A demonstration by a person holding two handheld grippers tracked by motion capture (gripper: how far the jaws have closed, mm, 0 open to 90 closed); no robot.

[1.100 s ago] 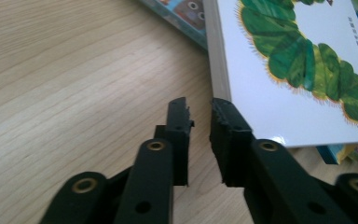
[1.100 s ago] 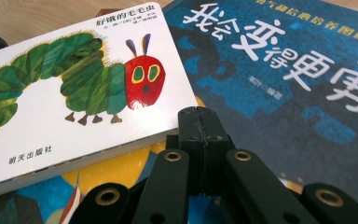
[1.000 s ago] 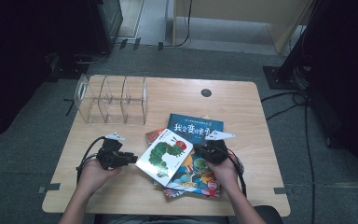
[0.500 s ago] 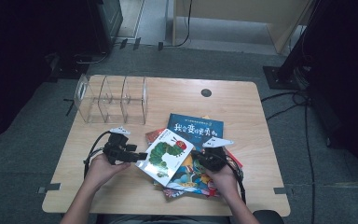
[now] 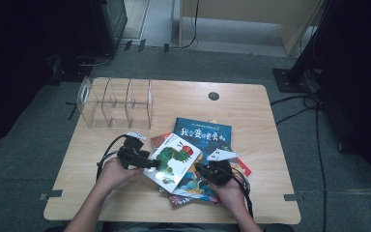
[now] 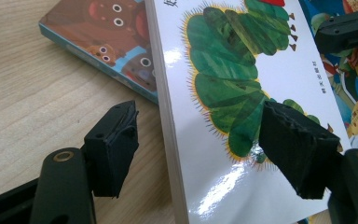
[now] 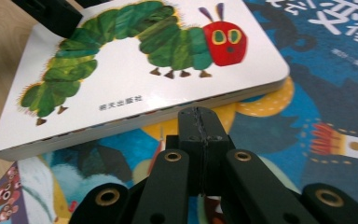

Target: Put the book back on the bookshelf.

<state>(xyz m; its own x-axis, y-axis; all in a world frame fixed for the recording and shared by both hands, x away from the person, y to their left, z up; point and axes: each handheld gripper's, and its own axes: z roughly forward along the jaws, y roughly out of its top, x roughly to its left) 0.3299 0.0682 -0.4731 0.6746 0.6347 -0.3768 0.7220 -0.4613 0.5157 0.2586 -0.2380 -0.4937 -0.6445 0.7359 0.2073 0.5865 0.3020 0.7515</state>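
- Caterpillar book [image 6: 242,93] sits between left tongs' [image 6: 205,140] jaws, just opened wide, not gripping.
- Right tongs [image 7: 200,126] shut, empty, beside book's edge.
- Next, probably: re-grip and lift toward clear rack [image 5: 116,102].

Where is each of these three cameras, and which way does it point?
High view: above the table, looking down; forearms and both grippers show.
Left gripper view: on the left gripper, open jaws astride the caterpillar book.
Right gripper view: on the right gripper, shut, facing that book's edge.
All share the caterpillar book.
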